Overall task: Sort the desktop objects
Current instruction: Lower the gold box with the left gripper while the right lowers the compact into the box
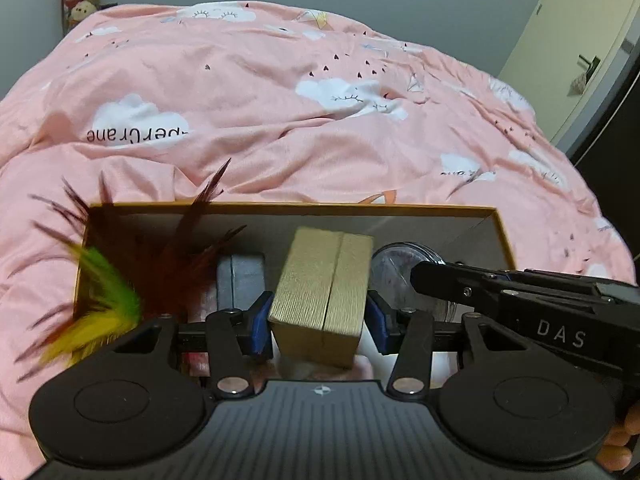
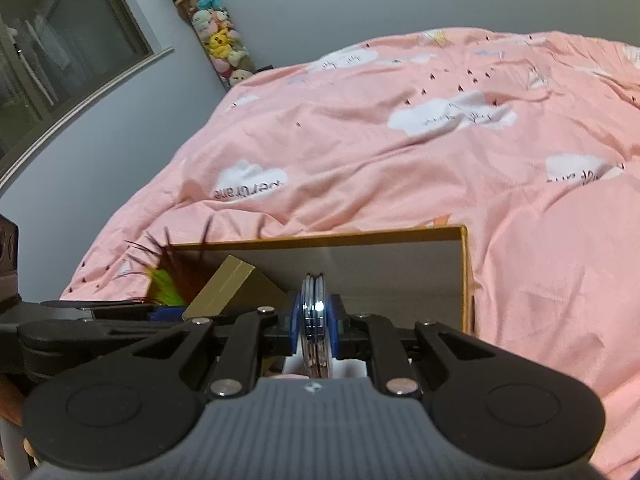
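**Two grippers, two loads, one open box on a pink bed**

The left gripper is clamped on one gold ribbed box, its blue pads pressing the box's two sides; a seam runs down the middle of the box, which tilts a little. It hangs over the single open cardboard box, tan-rimmed with a grey inside, that sits on the pink cloud-print duvet. In the left wrist view one bunch of feathers, dark red with a green and yellow tuft, fills the box's corner at 9 o'clock and spills past the rim. One grey rectangular item stands just left of the gold box, deeper inside.

The right gripper is closed tight on one round clear disc-shaped case, seen edge-on in its own camera, with blue pads against both faces. From the left wrist view the same case shows its round face at 3 o'clock of the gold box, the right gripper's black fingers reaching in from the right. Whether the case touches the box floor cannot be told.

One column of plush toys stands against the grey wall at 11 o'clock in the right wrist view, one panda on top.
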